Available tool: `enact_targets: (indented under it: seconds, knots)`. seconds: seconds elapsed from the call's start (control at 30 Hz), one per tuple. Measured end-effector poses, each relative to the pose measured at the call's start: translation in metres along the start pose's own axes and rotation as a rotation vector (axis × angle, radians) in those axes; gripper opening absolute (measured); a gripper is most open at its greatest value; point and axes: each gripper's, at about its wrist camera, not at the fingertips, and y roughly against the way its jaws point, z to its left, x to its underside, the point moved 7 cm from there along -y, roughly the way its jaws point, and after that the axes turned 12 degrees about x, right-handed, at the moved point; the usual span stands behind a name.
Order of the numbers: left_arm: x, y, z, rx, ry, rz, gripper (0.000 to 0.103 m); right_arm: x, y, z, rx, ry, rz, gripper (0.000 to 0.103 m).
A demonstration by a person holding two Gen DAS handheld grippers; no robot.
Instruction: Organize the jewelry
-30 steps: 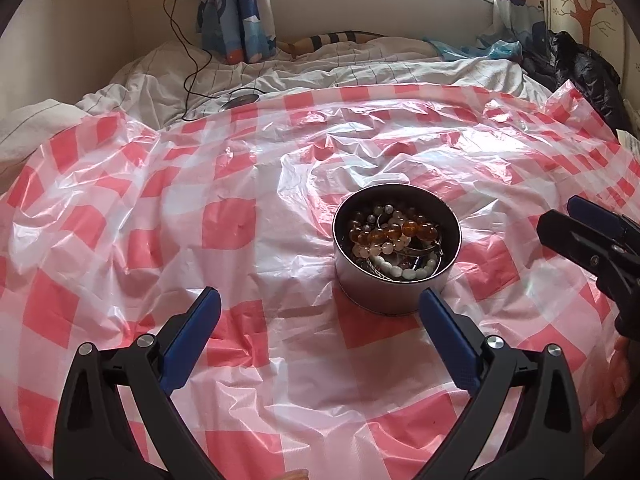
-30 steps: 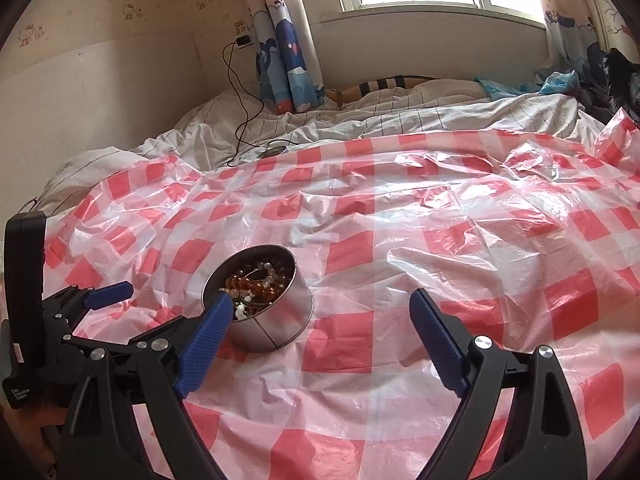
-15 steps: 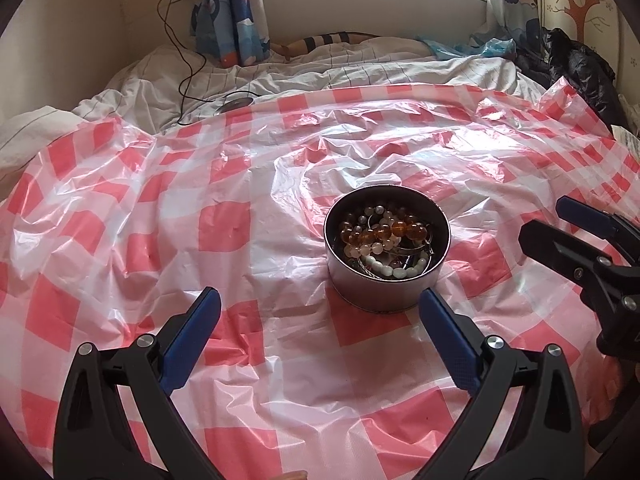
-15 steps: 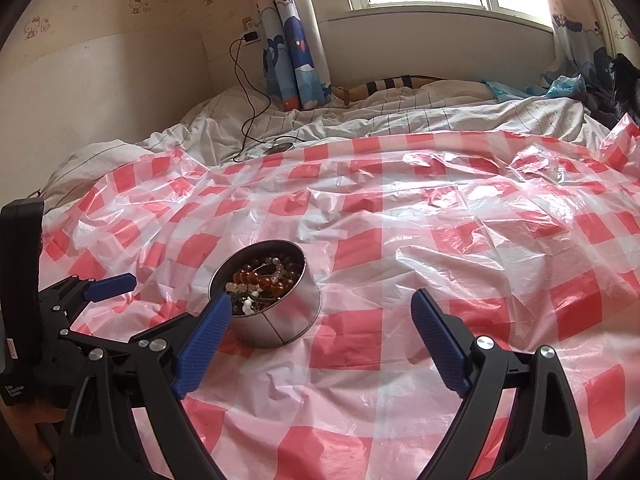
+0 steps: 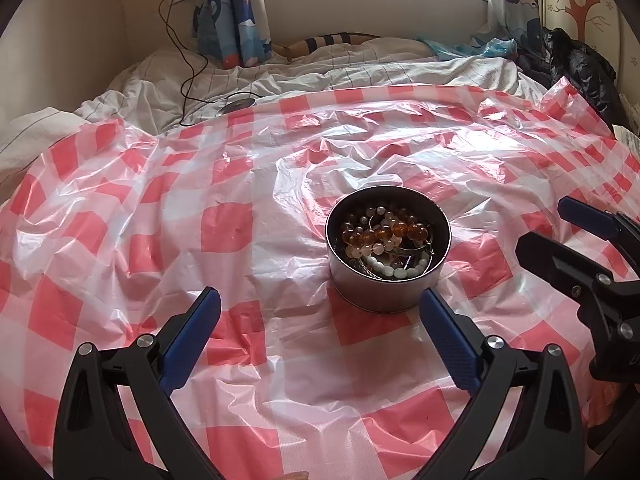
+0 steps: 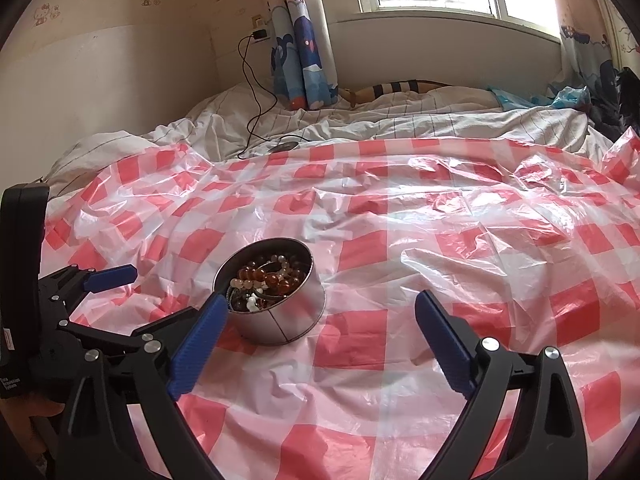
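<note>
Nearest me, my left gripper (image 5: 320, 304) hangs spread wide over the checked plastic sheet (image 5: 224, 224), blue pads apart, nothing between them. My right gripper (image 6: 320, 308) is likewise splayed and empty, low over the same sheet.

Just ahead sits the round metal tin (image 5: 387, 284), upright on the sheet. From the left wrist it lies at about one o'clock, just beyond my right-hand pad; from the right wrist it sits at about eleven o'clock, its near rim partly covered by my left-hand pad.

Inside the tin, a tangled heap of jewelry: amber beads (image 5: 382, 232) strung across the top, pale pinkish beads (image 5: 370, 247) beneath them, white beads (image 5: 394, 270) curving along the near wall, with dark and metallic pieces I cannot make out.

Farther off, at twelve o'clock, rumpled white bedding (image 5: 360, 68), a black cable (image 5: 188, 52) trailing down from a wall socket, then the patterned curtain (image 5: 240, 12) under the window.
</note>
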Motion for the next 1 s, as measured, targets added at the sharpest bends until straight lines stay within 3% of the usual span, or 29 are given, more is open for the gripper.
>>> enact_targets:
  seconds: [1.0]
  knots:
    - [-0.0001,0.0031,0.0038,-0.011,0.026,-0.005,0.095,0.0053,-0.0018,0.0074,-0.001,0.012,0.007,0.093]
